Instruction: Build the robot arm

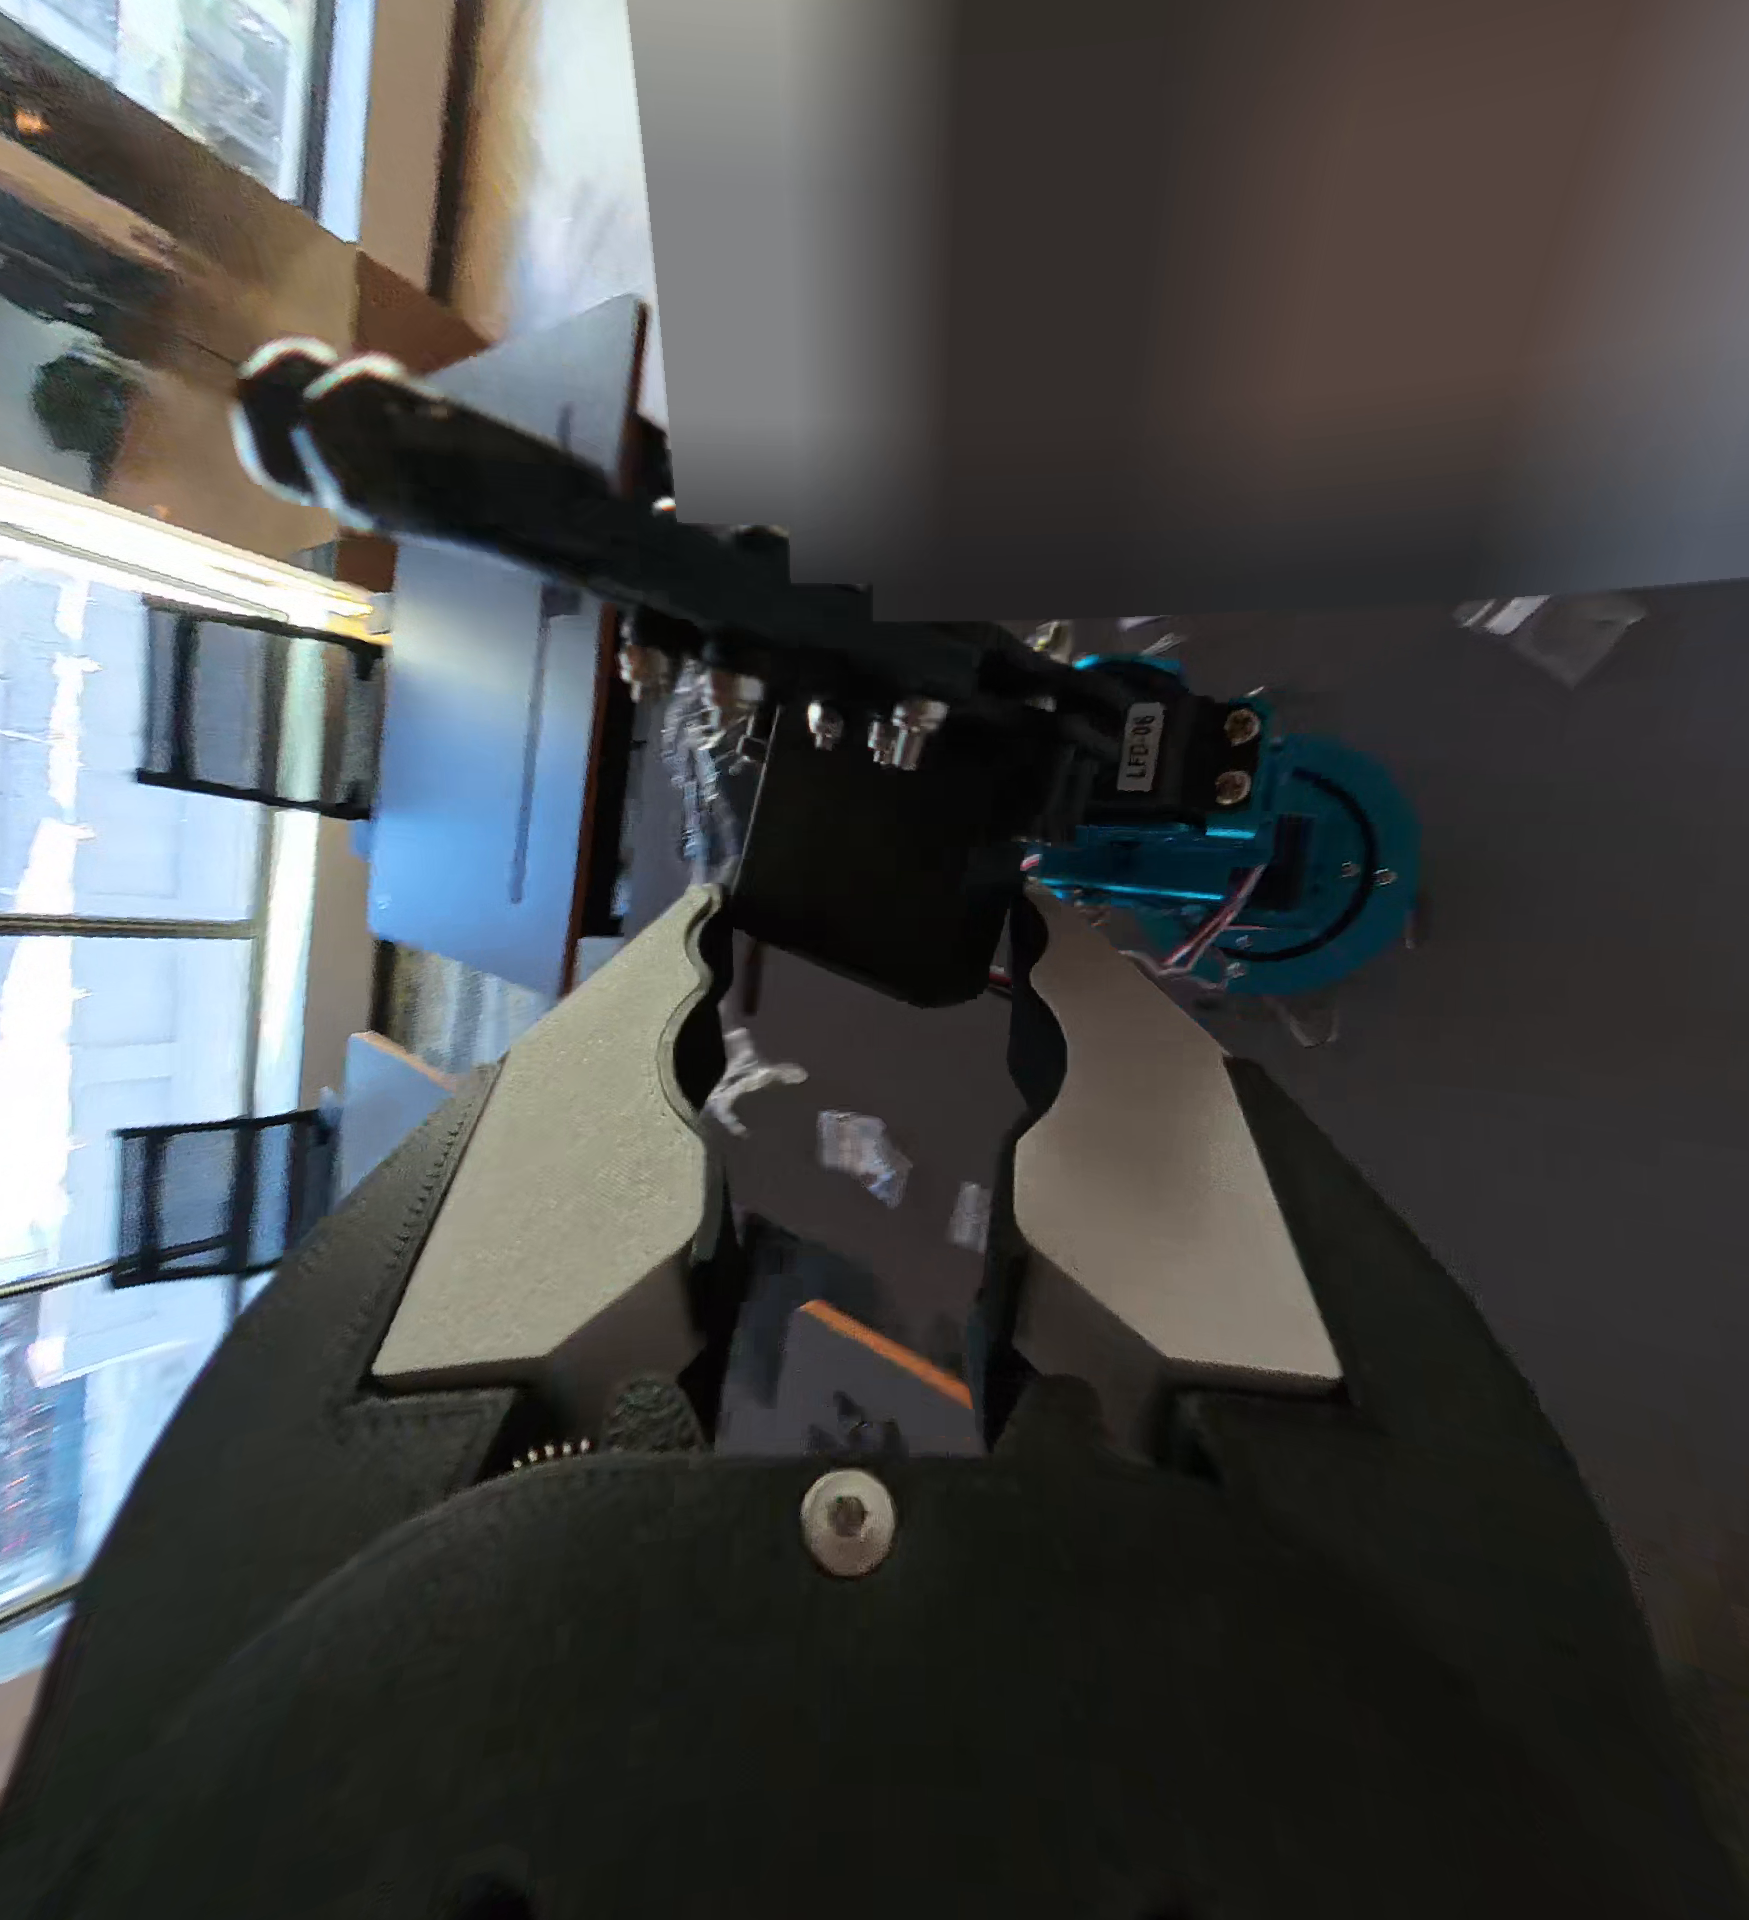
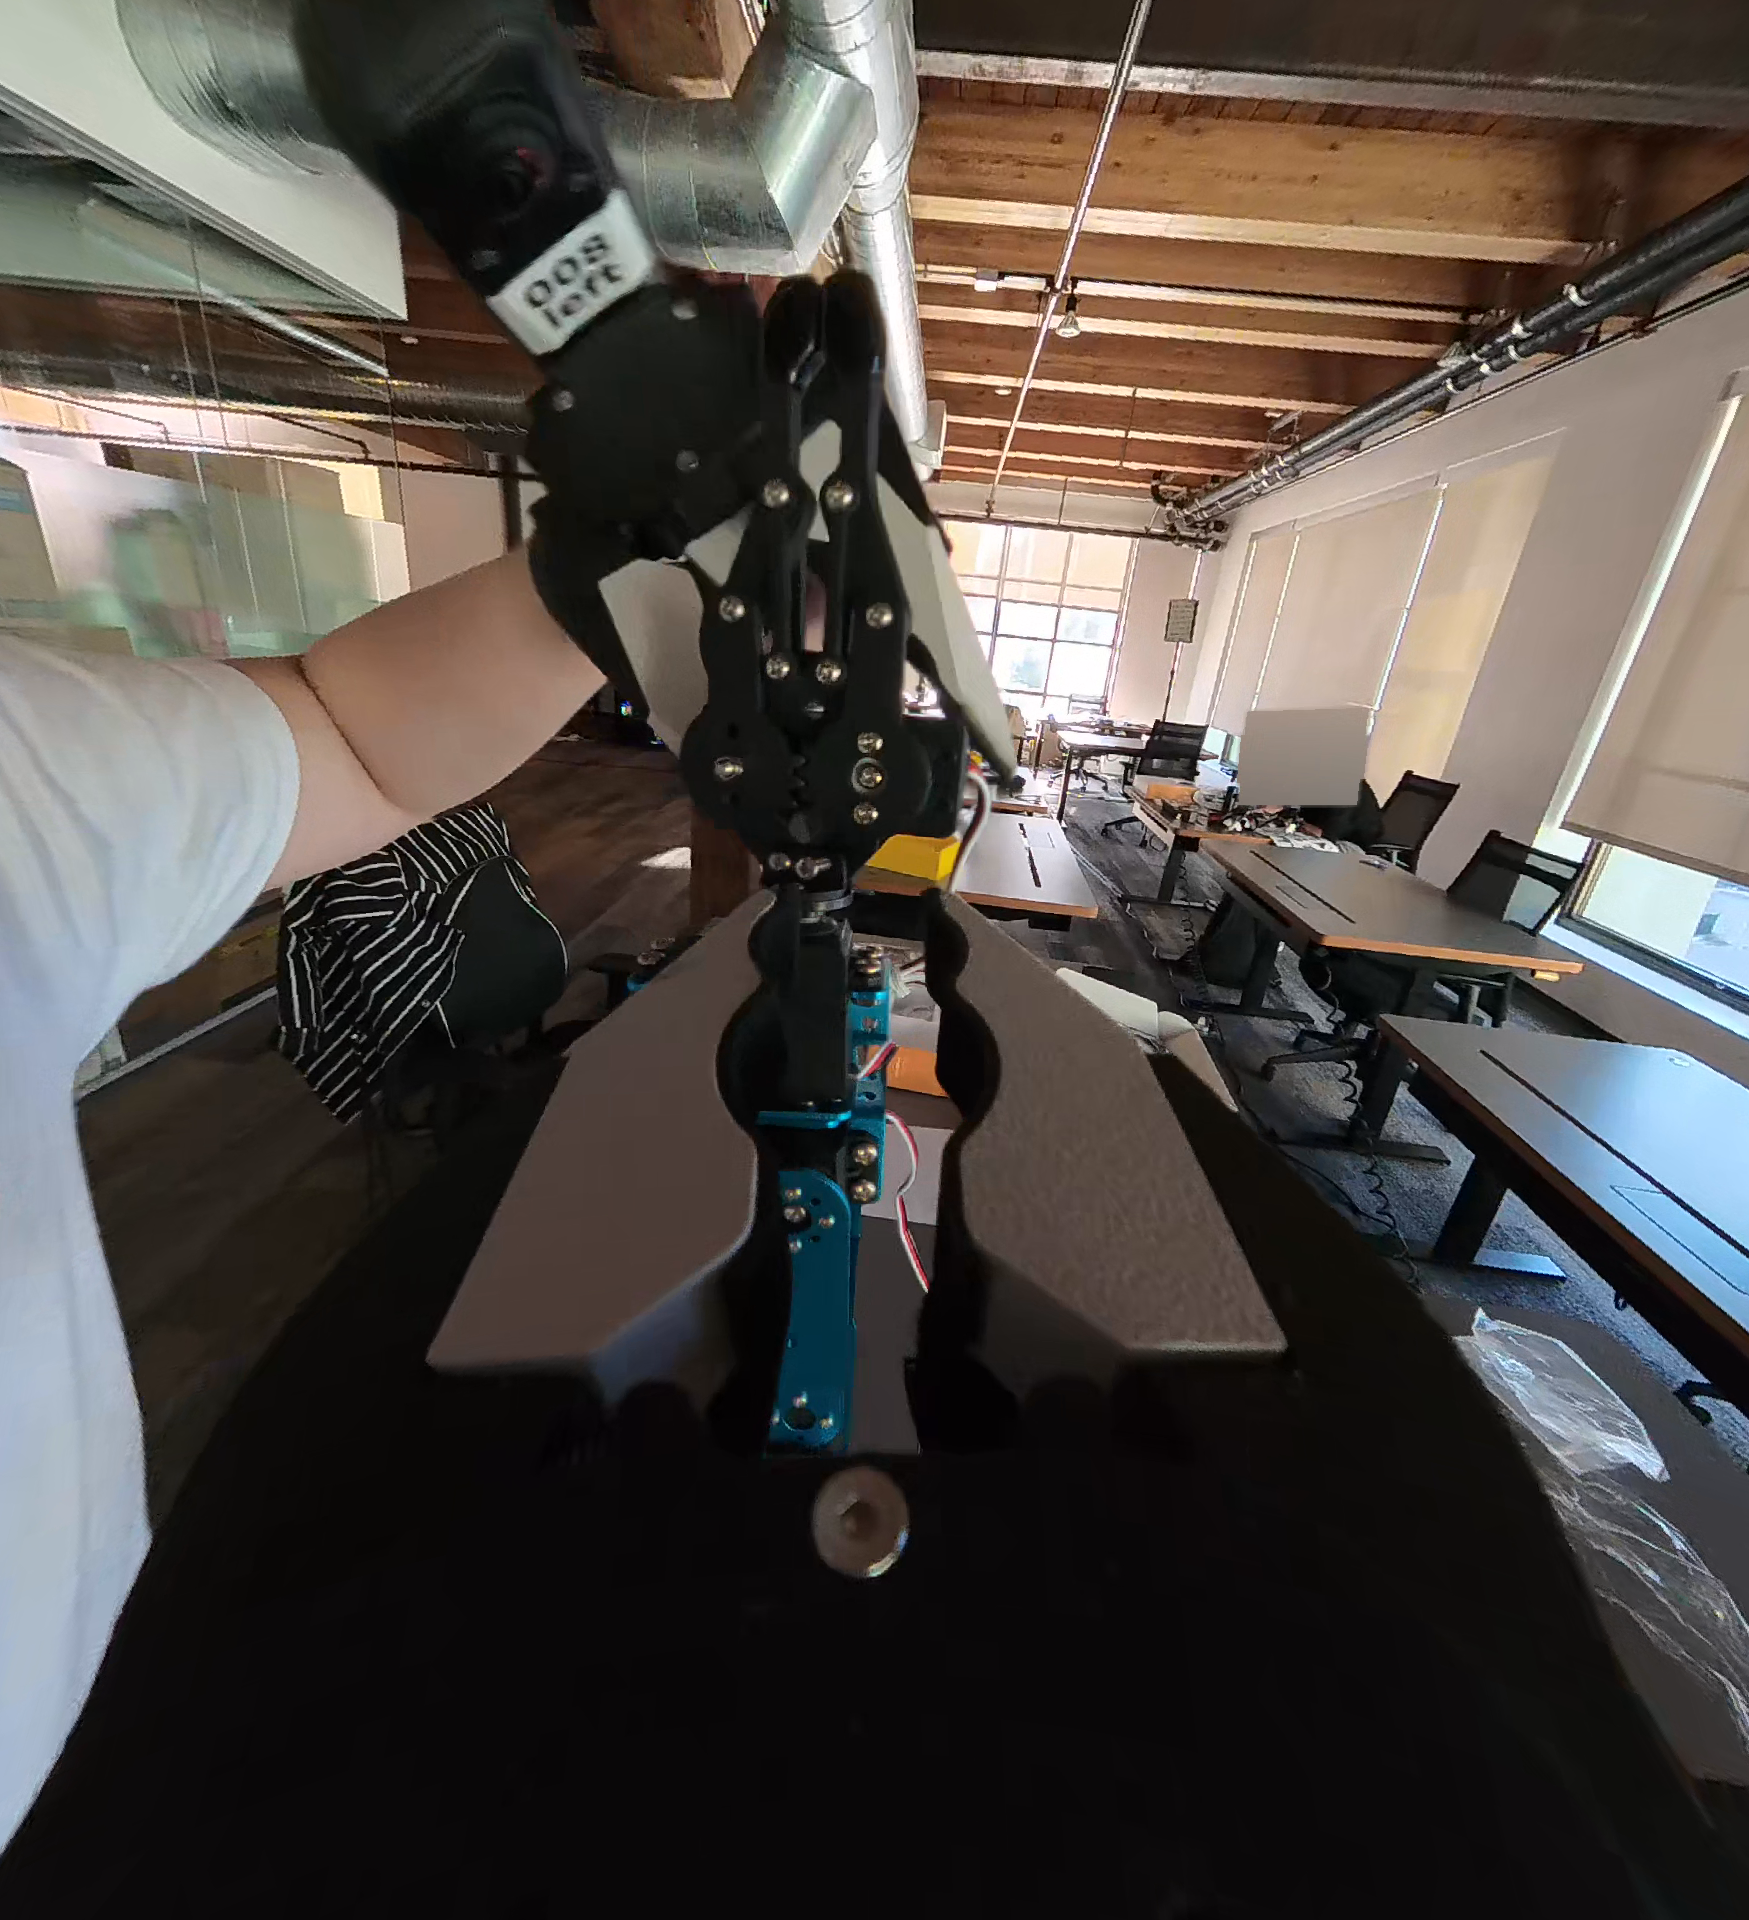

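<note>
Between my left gripper (image 1: pixel 865 935)'s fingers (image 1: pixel 589 1122) I hold the black servo body (image 1: pixel 859 904) of a small robot arm (image 2: pixel 808 748), lifted above the dark bench (image 1: pixel 1524 1143) with free air on both sides. Further right, my right gripper (image 2: pixel 844 914) clamps narrowly on the same arm's black link above its blue bracket (image 2: pixel 818 1247); beyond its right edge, desks (image 2: pixel 1369 904) stand well apart.

A: What room is it?
B: An open office: wooden ceiling beams (image 2: pixel 1213 177), a silver duct (image 2: pixel 797 135), white walls.
A: Furniture?
B: Rows of dark desks (image 2: pixel 1369 894) with black chairs (image 2: pixel 1421 805) on grey carpet (image 2: pixel 1109 831).
A: Light?
B: Daylight through windows (image 2: pixel 1670 914) under pale roller blinds (image 2: pixel 1722 644).
</note>
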Tool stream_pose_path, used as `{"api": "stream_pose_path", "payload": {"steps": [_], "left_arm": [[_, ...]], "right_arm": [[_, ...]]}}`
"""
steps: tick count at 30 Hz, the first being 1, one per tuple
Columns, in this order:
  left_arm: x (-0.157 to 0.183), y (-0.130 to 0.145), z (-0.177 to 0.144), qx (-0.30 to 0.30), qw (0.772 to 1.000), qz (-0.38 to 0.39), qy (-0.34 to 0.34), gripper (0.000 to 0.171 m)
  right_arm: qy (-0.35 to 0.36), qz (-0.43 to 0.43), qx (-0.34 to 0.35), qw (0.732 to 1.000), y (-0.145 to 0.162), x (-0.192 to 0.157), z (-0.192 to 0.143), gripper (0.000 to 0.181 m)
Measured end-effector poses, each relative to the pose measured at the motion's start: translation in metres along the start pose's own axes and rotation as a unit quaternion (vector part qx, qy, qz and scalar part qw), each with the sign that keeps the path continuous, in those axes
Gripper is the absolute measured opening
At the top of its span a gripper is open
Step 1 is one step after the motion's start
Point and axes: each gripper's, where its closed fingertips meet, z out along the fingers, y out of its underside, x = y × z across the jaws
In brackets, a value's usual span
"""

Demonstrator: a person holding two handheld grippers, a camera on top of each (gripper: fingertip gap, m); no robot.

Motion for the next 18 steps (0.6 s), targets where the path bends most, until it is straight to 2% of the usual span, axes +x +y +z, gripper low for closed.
{"api": "stream_pose_path", "payload": {"steps": [3, 6, 9, 11, 13, 16, 18], "left_arm": [[-0.009, 0.002, -0.005, -0.022, 0.993, 0.059, -0.100, 0.053], [-0.007, -0.003, -0.007, -0.014, 0.979, 0.091, -0.184, 0.041], [-0.010, -0.005, -0.011, -0.022, 0.941, 0.159, -0.298, 0.030], [-0.011, -0.009, -0.012, -0.020, 0.916, 0.176, -0.359, 0.024], [-0.012, -0.011, -0.013, -0.019, 0.897, 0.179, -0.404, 0.021], [-0.012, -0.012, -0.016, -0.012, 0.870, 0.181, -0.458, 0.022], [-0.011, -0.013, -0.018, -0.002, 0.861, 0.178, -0.477, 0.022]], "right_arm": [[0.019, -0.009, -0.009, 1.000, 0.006, 0.002, 0.004, 0.022], [0.039, -0.016, -0.007, 0.999, 0.008, 0.004, 0.005, 0.022], [0.040, -0.013, 0.018, 0.999, 0.001, -0.001, 0.004, 0.021], [0.029, -0.019, 0.033, 0.999, -0.006, -0.009, 0.002, 0.016], [0.035, -0.023, 0.040, 0.998, -0.009, -0.009, 0.001, 0.009], [0.025, -0.010, 0.044, 0.999, -0.009, -0.011, 0.001, 0.009], [0.016, -0.008, 0.042, 0.999, -0.007, -0.013, 0.004, 0.008]]}}
